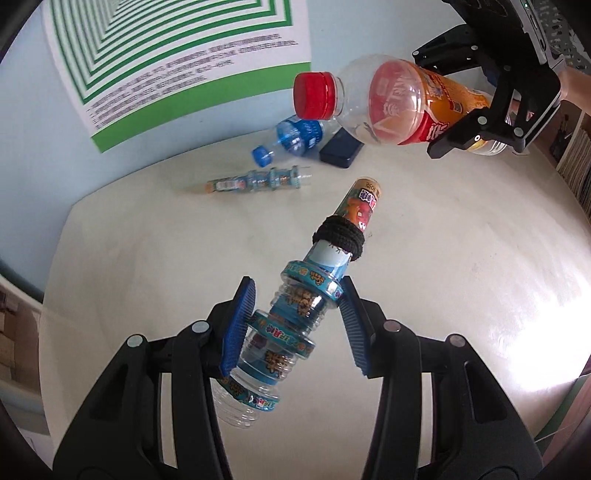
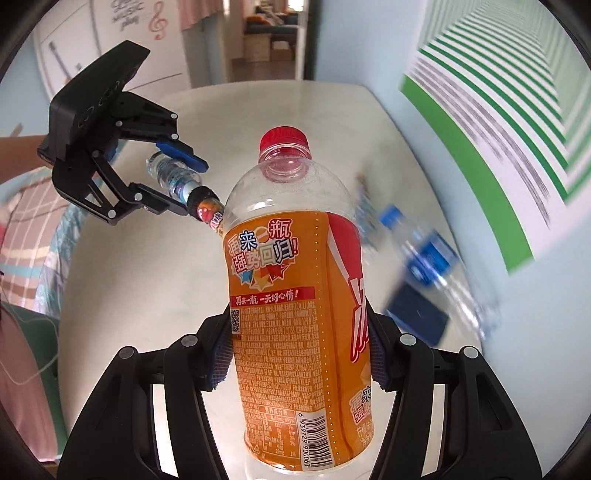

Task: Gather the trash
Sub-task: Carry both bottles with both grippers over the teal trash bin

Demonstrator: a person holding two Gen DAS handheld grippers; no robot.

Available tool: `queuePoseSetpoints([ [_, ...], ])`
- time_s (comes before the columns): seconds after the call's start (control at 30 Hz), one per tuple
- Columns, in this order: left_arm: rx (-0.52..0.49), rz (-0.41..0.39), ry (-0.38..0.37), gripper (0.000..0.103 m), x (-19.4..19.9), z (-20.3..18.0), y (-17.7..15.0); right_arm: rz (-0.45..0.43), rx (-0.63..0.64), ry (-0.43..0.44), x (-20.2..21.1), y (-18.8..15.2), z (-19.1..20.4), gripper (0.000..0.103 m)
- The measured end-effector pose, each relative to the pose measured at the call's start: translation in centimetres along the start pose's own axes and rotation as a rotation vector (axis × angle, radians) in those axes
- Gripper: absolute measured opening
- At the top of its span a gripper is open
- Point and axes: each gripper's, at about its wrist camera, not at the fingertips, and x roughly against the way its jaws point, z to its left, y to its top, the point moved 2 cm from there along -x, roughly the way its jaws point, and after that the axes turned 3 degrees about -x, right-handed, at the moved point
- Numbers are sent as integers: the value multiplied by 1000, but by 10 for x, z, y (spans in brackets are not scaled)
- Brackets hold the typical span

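We've got two bits of trash up off the table point(image 1: 461, 258). Left claw point(image 1: 295, 325) grips a ribbed clear bottle point(image 1: 291, 314) w/ blue label bands, a black hair tie point(image 1: 338, 236) wrapped round its upper part; pads press both sides, bottle tilted. Right claw point(image 2: 299, 354) is clamped on a big clear bottle point(image 2: 295, 295) w/ orange label and red cap, empty, cap end pointing away from its camera. In the left view we see that bottle point(image 1: 391, 107) held in the air near the wall, above the far table edge.

Table is pale, glossy, rounded corners, glare patch on one side. Still lying on it near the wall: 1 blue-cap water bottle point(image 1: 291, 138) on its side, 1 slim banded bottle point(image 1: 255, 181) flat, 1 dark blue flat box point(image 1: 340, 150) just beside the water bottle. So 4 bottles total, 2 held, 2 down.

Wall is light blue w/ a green-striped poster point(image 1: 177, 55). Right view shows a doorway point(image 2: 273, 33) beyond the table and a bare forearm point(image 2: 22, 155) behind the left claw.
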Motion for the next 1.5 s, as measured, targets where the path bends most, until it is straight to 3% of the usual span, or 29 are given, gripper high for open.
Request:
queuePoseSetpoints([
  [0.17, 108, 3, 92, 45, 49, 29, -59, -17, 131, 78, -17, 55, 67, 59],
  [0.4, 314, 40, 230, 45, 120, 64, -181, -42, 294, 215, -65, 143, 179, 59],
  [0.83, 727, 139, 412, 45, 221, 69, -426, 13, 579, 504, -147, 232, 434, 59],
  [1.03, 914, 185, 421, 45, 221, 51, -521, 110, 621, 612, -207, 230, 535, 59],
  [1.2, 1055, 214, 407, 45, 201, 38, -589, 223, 623, 650, -275, 208, 603, 59],
  [1.37, 1196, 244, 388, 45, 171, 25, -669, 367, 511, 674, -357, 176, 656, 59],
  [1.5, 1282, 273, 328, 44, 129, 11, -727, 492, 415, 678, -428, 135, 693, 59],
])
